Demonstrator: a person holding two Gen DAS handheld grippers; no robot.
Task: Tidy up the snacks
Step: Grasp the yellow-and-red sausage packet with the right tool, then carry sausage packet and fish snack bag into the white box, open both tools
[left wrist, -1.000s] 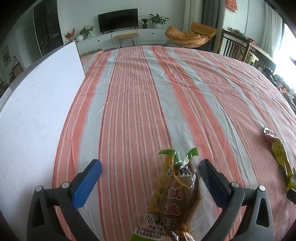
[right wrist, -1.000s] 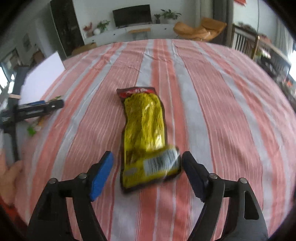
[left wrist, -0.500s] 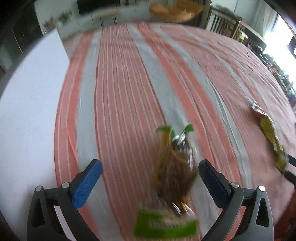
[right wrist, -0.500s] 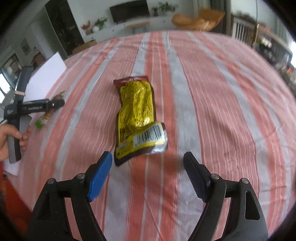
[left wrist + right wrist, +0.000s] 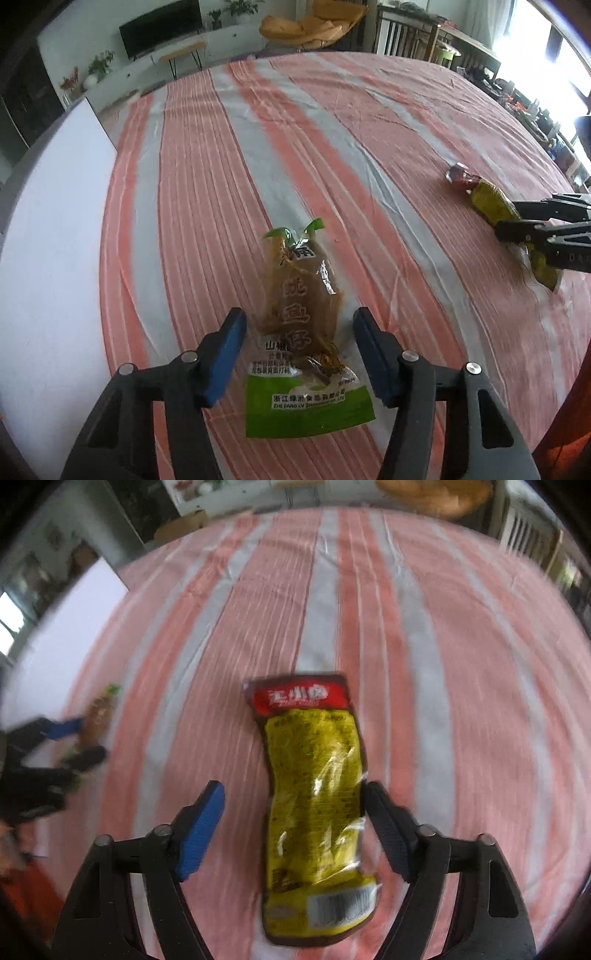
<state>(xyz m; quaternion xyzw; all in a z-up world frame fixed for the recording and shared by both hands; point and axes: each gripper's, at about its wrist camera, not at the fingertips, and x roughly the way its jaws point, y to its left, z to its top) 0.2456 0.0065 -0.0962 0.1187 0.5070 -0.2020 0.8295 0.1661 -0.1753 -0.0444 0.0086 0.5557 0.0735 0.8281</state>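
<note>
Legibly, "ZHE JIANG LV" on green-brown snack pouch [image 5: 301,332], red-topped yellow packet [image 5: 316,805]

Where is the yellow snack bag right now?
In the right wrist view, the yellow snack bag lies flat on the striped tablecloth, between the open right gripper fingers.

A striped tablecloth [image 5: 332,155] lies beside a white board [image 5: 48,240].

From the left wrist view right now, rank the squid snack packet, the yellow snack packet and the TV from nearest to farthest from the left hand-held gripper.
1. Squid snack packet, lying between the open left hand-held gripper fingers.
2. Yellow snack packet, far right on the cloth.
3. TV, against the back wall.
</note>
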